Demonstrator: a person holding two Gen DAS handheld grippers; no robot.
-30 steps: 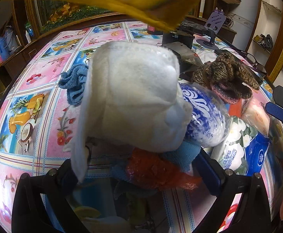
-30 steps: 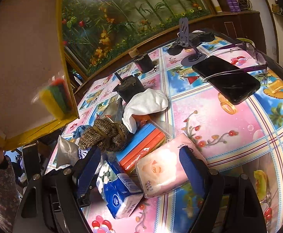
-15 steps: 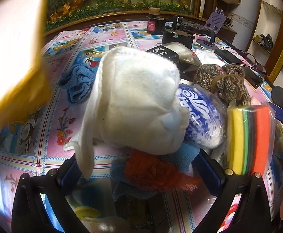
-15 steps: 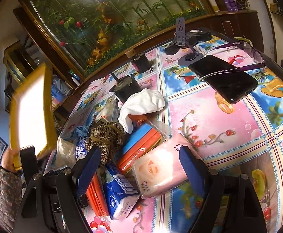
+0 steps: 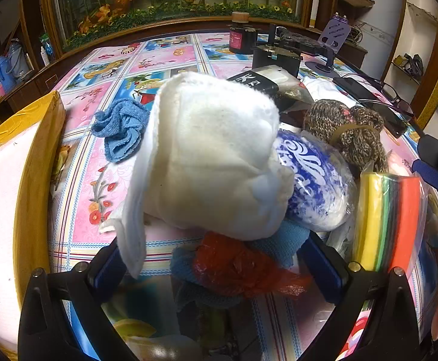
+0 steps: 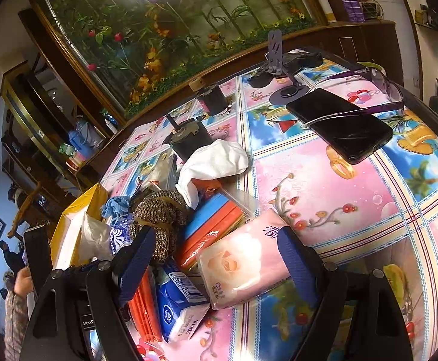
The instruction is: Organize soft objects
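**Soft goods, mixed heap on patterned table; receiving box newly set down at the left edge.**

Item: yellow-edged box [image 5: 23, 162], waved overhead a second ago, now resting on the table [image 5: 171, 57] just left of the heap, open side up; sorting can likely begin. Heap, from near the box outward: white cloth [image 5: 210, 156], blue towel [image 5: 119, 132], red mesh bag [image 5: 237, 264], blue-print wrapped roll [image 5: 312, 186], brown knitted bundle [image 5: 348, 132], sponge pack [image 5: 387, 219], newly lying beside the roll, pink tissue pack [image 6: 243, 258]. Left gripper [image 5: 219, 261]: jaws spread either side of the cloth and mesh, whether pressing cannot be told. Right gripper [image 6: 216, 258]: released, jaws wide astride the tissue pack, unmoved, nothing clenched.
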